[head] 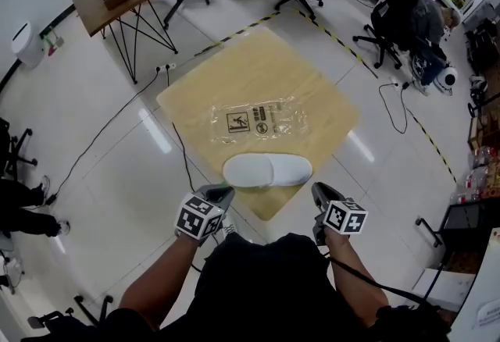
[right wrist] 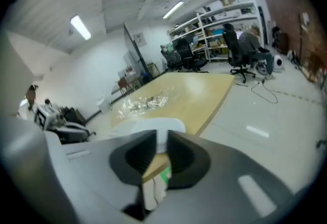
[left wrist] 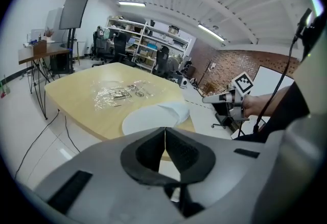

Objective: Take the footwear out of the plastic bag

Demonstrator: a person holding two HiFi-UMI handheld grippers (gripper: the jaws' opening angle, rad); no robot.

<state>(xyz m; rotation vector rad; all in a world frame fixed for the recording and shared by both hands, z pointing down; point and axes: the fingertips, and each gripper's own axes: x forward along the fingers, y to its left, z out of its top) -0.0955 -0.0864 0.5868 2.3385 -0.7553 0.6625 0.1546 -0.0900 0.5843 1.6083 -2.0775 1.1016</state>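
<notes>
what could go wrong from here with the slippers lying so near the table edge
1. The white slippers lie right at the near edge of the table, so a light knock could push them onto the floor.
2. The plastic bag lies flat and loose just behind them, and a reach past the slippers could drag it along.
3. A black cable runs over the floor beside the table and could catch a foot.

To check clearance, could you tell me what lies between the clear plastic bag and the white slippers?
Only bare light wooden tabletop separates the clear plastic bag from the white slippers, as the head view shows.
</notes>
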